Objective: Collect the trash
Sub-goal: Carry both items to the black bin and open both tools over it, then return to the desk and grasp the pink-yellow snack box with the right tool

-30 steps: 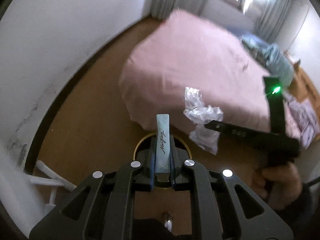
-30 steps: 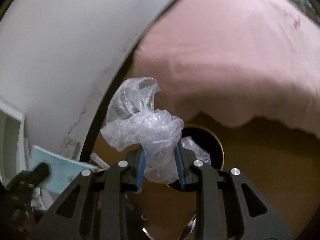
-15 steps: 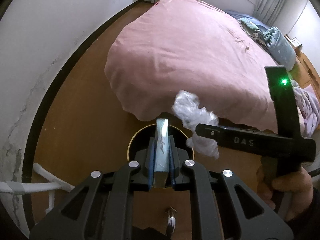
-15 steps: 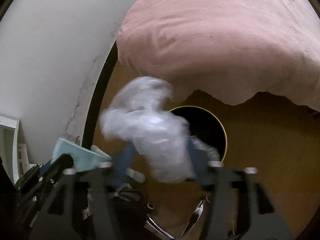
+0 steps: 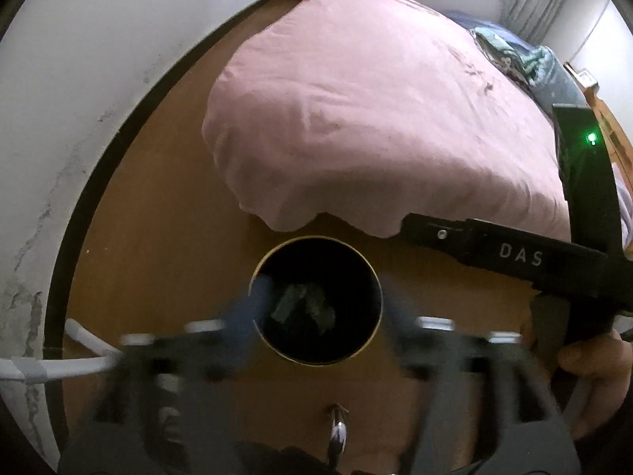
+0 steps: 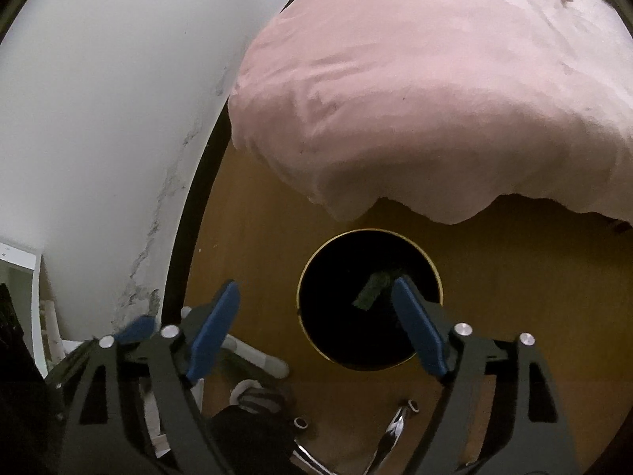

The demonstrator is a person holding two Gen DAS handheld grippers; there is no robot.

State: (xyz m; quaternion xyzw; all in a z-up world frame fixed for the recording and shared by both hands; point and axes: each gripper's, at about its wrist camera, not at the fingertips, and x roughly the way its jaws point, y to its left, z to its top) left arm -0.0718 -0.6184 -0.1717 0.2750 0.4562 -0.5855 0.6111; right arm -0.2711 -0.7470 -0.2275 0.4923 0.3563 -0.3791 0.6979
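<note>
A round black bin with a gold rim [image 5: 316,237] stands on the wooden floor at the foot of the bed. Crumpled pale trash [image 5: 304,304] lies inside it. My left gripper [image 5: 322,308] hovers over the bin, blurred, its jaws opening wide with nothing held between them. In the right wrist view the bin rim [image 6: 370,230] lies just ahead, with a pale green piece [image 6: 374,289] inside. My right gripper [image 6: 316,328] hangs above the bin's near edge, jaws opening, blue pads [image 6: 213,328] bare. A hand [image 5: 585,356] holds the right gripper's black body [image 5: 514,253].
A bed with a pink cover [image 5: 376,118] overhangs the floor just behind the bin. A white wall with black skirting [image 5: 99,166] runs along the left. White tube legs [image 5: 79,364] stand by the wall, and a chrome leg [image 6: 395,427] shows near the bottom.
Both grippers have opened. The pale blue packet has left the left jaws and the clear plastic bag has left the right jaws; pale pieces now lie in the bin.
</note>
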